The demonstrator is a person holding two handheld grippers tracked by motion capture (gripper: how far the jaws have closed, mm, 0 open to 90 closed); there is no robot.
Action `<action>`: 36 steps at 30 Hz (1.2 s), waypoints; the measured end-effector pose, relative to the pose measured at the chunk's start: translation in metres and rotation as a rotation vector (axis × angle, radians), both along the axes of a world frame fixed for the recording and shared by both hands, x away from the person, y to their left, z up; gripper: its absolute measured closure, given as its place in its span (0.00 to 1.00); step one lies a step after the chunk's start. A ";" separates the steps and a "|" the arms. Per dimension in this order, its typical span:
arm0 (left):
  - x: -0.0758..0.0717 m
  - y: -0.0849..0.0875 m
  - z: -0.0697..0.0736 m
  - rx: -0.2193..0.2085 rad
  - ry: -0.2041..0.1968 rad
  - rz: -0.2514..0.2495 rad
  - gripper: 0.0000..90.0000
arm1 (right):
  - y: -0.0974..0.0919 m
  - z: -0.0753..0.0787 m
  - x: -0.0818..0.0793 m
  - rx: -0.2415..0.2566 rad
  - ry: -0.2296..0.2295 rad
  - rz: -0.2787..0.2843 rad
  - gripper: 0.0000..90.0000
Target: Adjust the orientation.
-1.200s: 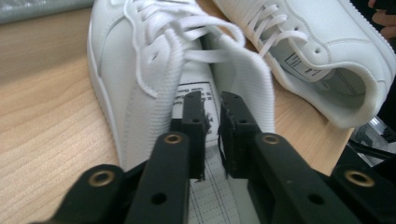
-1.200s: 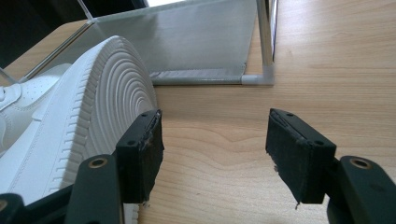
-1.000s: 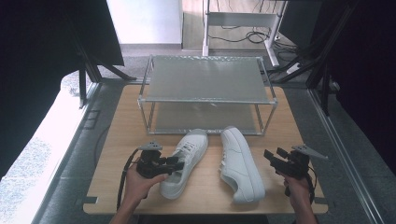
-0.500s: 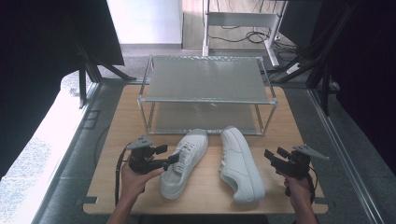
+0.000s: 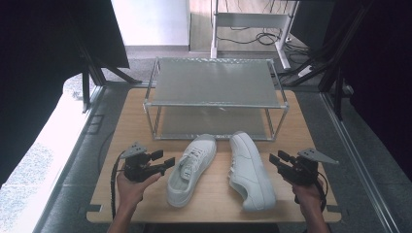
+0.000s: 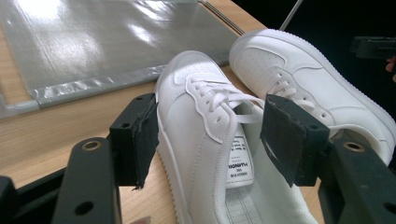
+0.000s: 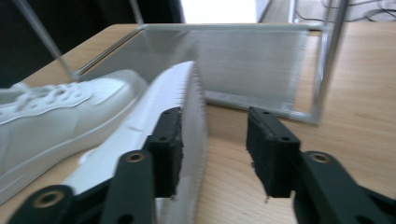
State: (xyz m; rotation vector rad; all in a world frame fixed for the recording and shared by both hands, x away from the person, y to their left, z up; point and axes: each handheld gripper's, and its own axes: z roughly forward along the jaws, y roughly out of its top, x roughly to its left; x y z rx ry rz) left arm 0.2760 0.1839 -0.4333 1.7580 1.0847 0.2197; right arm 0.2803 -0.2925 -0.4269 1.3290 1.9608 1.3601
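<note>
the wooden table [image 5: 121, 145] carries a two-tier metal rack [image 5: 214, 82] at its far side, and in front of the rack lie two white sneakers, toes toward the rack, heels toward the person. the left shoe [image 5: 190, 170] sits upright on its sole, its long axis tilted a little so the toe leans toward the middle; the right shoe [image 5: 250, 170] is tipped on its side with the ribbed sole facing the person's right, toe close to the rack's lower shelf

the left gripper [image 5: 163, 161] is just beside the left shoe's outer flank, pointing across at it. in the left gripper view its jaws stand wide, having just opened, and the shoe [image 6: 205, 140] shows between them, the pads clear of it and gripping nothing. the right gripper [image 5: 277, 160] hangs near the heel half of the right shoe, aimed at the sole. its jaws have just been closing to a middling gap; in the right gripper view one pad looks to be against the sole edge [image 7: 187, 121], though the blur makes contact hard to judge, and the other pad is clear of it

each shoe lies inward of its own gripper, so each hand is nearest its own shoe; a grasp across the width, not along the length, looks the likely approach
</note>
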 end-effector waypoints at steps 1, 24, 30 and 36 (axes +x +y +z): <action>0.000 -0.001 -0.001 0.001 0.005 0.002 0.41 | 0.003 0.002 -0.001 -0.012 -0.002 0.016 0.71; 0.003 -0.012 -0.014 0.020 0.075 -0.034 0.37 | 0.098 -0.005 -0.024 -0.270 0.022 0.346 1.00; 0.004 -0.013 -0.017 0.025 0.095 -0.039 0.37 | 0.117 -0.018 -0.026 -0.404 0.060 0.352 1.00; 0.003 -0.011 -0.016 0.023 0.097 -0.029 0.37 | 0.112 -0.017 -0.025 -0.383 0.074 0.343 1.00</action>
